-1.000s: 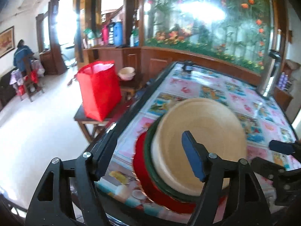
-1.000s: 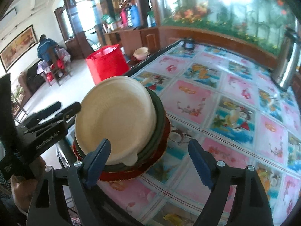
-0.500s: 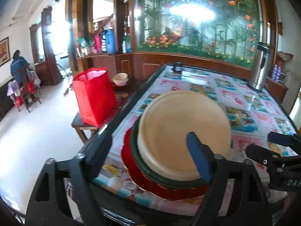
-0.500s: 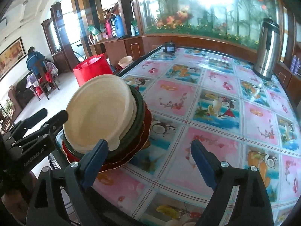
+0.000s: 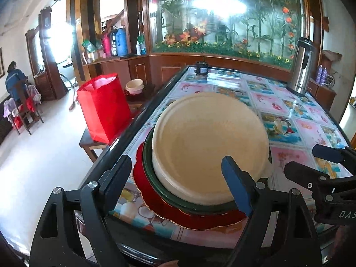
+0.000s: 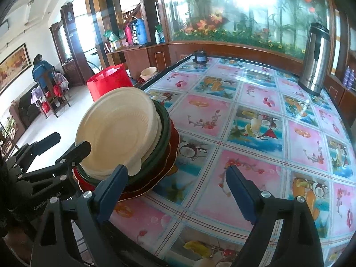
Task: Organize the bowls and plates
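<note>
A stack of dishes stands near the table's near left corner: a cream bowl [image 5: 209,144] on a dark green plate [image 5: 151,169] on a red scalloped plate [image 5: 151,202]. In the right wrist view the cream bowl [image 6: 120,131], green plate [image 6: 162,133] and red plate [image 6: 169,162] show at left. My left gripper [image 5: 178,182] is open and empty, its fingers at the stack's near side. My right gripper [image 6: 178,189] is open and empty, just right of the stack. Each gripper shows in the other's view.
The table [image 6: 255,120] has a glossy fruit-pattern cover. A steel thermos [image 6: 314,60] stands at its far right and a small black object [image 6: 200,56] at its far edge. A red bag [image 5: 102,106] and a cream bowl [image 5: 134,86] sit on a low table to the left.
Both grippers have pulled back and levelled; the stack now looks upright on the table. Both stay open.
</note>
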{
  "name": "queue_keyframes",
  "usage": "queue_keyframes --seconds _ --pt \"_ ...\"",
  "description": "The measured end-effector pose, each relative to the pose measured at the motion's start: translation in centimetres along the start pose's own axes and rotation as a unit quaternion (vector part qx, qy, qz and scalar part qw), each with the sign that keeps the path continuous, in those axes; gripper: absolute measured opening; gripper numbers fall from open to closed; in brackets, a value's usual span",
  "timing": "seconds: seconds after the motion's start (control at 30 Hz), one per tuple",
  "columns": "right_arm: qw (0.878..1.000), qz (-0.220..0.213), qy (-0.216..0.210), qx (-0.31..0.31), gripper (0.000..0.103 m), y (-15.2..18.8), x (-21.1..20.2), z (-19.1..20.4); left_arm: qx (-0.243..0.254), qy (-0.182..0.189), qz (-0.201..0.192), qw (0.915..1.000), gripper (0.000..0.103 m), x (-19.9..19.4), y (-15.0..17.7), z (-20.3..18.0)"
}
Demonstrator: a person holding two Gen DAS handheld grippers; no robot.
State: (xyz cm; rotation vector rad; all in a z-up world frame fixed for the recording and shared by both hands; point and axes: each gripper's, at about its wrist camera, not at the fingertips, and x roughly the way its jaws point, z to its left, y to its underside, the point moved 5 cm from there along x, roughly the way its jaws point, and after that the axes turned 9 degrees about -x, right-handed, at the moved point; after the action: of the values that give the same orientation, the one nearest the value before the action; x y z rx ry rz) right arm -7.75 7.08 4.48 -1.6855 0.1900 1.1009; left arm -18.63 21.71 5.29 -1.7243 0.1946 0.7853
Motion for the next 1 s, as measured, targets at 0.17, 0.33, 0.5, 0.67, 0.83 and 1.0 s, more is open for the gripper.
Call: queue_keyframes --seconds 0.17,0.33,0.5,0.67,0.83,1.0 --pt "1.000 0.004 0.001 -0.002 0.090 -0.06 0.14 0.25 -0.008 0.008 0.002 0.9999 0.084 0.08 0.04 0.17" --pt "1.000 0.006 0.000 -0.003 0.090 -0.06 0.17 0.29 -0.010 0.013 0.005 0.9999 0.084 0.09 0.01 0.43" --pt "1.000 0.005 0.001 -0.009 0.090 -0.03 0.18 0.46 -0.011 0.015 0.006 0.9998 0.084 0.09 0.01 0.57" --pt "1.000 0.008 0.002 -0.012 0.090 0.00 0.18 0.60 -0.014 0.018 0.009 0.9997 0.084 0.11 0.05 0.71" --pt "1.000 0.010 0.002 -0.016 0.090 -0.17 0.25 0.69 -0.012 0.016 0.006 0.9998 0.084 0.04 0.01 0.83" --pt "1.000 0.012 0.001 -0.016 0.091 -0.14 0.25 0.70 -0.009 0.015 0.003 0.9998 0.084 -0.18 -0.06 0.74"
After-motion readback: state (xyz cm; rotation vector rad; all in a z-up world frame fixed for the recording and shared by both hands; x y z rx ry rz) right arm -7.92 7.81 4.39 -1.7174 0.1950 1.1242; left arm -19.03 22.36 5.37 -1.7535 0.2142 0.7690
